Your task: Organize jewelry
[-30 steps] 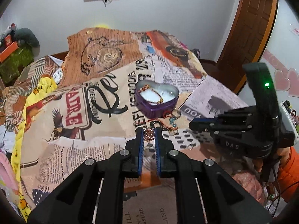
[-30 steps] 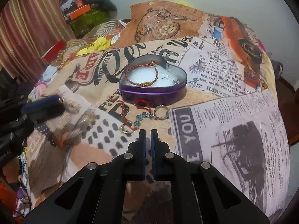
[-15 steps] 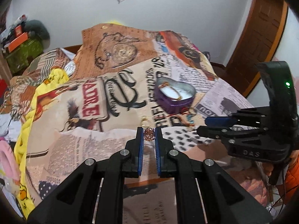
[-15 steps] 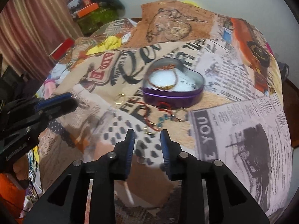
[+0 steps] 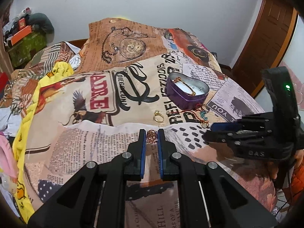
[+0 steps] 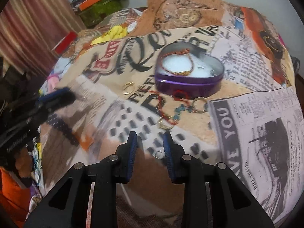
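Left fingers pinching gem, right fingers spread

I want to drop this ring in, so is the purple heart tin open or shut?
Open. The purple heart tin has no lid on it, and its white lining with a bracelet inside shows from above.

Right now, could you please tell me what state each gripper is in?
Left gripper: shut on the pink gem ring.
Right gripper: open, holding nothing.
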The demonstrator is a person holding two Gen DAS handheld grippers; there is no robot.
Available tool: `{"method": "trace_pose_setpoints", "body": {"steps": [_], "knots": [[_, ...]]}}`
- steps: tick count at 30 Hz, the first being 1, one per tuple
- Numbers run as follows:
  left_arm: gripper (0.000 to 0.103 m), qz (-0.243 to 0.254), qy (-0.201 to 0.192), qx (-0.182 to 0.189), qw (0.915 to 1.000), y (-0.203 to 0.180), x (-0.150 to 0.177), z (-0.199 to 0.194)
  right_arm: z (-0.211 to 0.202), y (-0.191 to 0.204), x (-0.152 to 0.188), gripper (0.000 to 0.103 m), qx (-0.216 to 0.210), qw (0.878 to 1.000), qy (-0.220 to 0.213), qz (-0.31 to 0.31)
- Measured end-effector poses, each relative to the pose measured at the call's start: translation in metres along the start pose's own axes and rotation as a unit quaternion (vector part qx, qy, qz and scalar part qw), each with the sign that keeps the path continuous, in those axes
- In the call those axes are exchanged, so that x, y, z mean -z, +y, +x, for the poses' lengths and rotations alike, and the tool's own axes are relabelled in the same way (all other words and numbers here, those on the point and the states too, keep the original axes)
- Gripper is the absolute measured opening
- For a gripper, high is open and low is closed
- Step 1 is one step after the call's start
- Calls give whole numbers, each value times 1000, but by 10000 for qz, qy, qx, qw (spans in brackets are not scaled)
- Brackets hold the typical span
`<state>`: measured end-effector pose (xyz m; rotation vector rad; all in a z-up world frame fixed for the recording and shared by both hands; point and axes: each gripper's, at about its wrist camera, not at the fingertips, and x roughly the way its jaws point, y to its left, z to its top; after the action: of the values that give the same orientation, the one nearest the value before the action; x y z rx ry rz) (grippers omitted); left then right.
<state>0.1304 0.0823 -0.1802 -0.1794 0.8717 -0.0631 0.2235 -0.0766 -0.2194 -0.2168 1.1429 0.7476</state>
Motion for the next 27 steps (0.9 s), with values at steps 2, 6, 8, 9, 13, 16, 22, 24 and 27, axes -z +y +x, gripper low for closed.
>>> {"method": "trace_pose_setpoints", "body": {"steps": [2,6,8,9,13,16,22,24,27], "knots": [[10,30,-10,37,10000,-3,0,1,3,-3,-3,26,-37,10000,-6,66],[10,75,12,52,10000,-5,0,4,7,-2,-8,26,32,10000,-12,-2],[10,69,31,47,10000,-5,-1,5,9,-1,-9,26,58,10000,-9,-11],[10,65,34,42,10000,-5,-1,6,8,-3,-9,26,64,10000,-11,-6],[10,46,42,19,10000,-5,-1,5,10,-5,-13,26,93,10000,-7,2],[10,64,31,6,10000,-6,-1,4,10,-6,-12,20,121,9999,-33,-4],[10,148,-42,-17,9999,-12,-6,-3,0,-7,-8,16,95,9998,-168,26],[10,184,-77,-26,9998,-15,-9,-5,-7,-5,-4,15,162,9995,-252,-25],[10,226,-127,5,9997,-21,-13,-8,-16,-5,2,16,174,9992,-347,-32]]}}
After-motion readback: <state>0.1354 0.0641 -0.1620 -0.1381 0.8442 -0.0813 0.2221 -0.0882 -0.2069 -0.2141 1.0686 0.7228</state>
